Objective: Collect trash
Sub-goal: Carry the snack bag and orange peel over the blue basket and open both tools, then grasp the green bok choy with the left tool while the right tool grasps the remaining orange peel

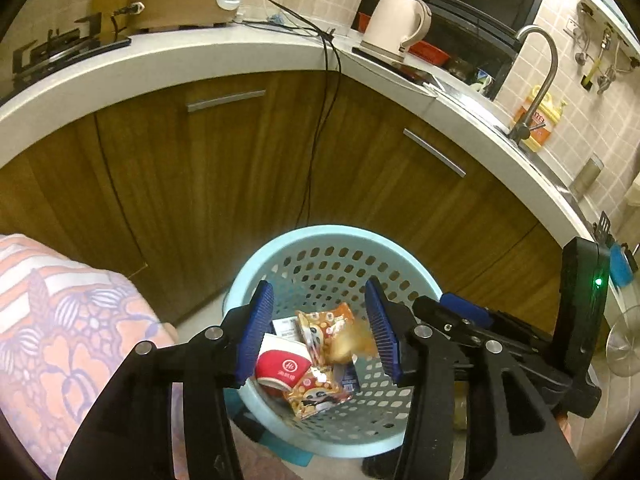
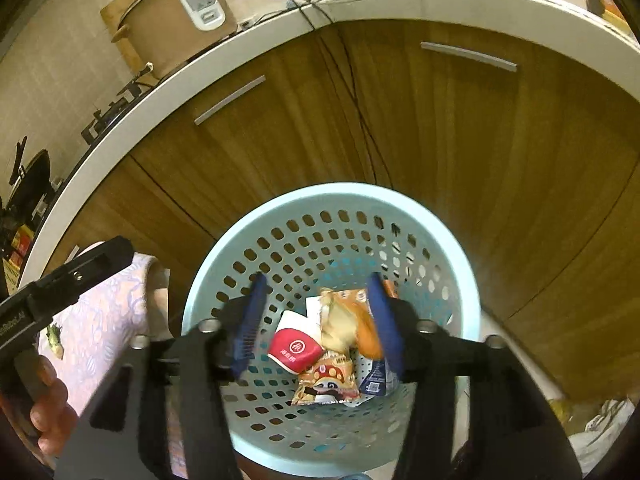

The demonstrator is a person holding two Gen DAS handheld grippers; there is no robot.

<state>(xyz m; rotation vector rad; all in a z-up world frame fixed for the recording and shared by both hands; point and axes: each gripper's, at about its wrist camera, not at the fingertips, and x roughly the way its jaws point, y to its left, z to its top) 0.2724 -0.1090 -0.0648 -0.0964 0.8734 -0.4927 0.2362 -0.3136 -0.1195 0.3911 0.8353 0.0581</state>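
We hold both grippers over a pale-blue perforated bin on the kitchen floor, by wood cabinets. Left gripper & right gripper: jaws spread wide, nothing held. Blurred orange snack wrapper sits between the right's pads, inside the bin, w/ a red-and-white paper cup & another wrapper.

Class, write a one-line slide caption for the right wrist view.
Open right gripper above the blue basket as a blurred snack wrapper drops in.
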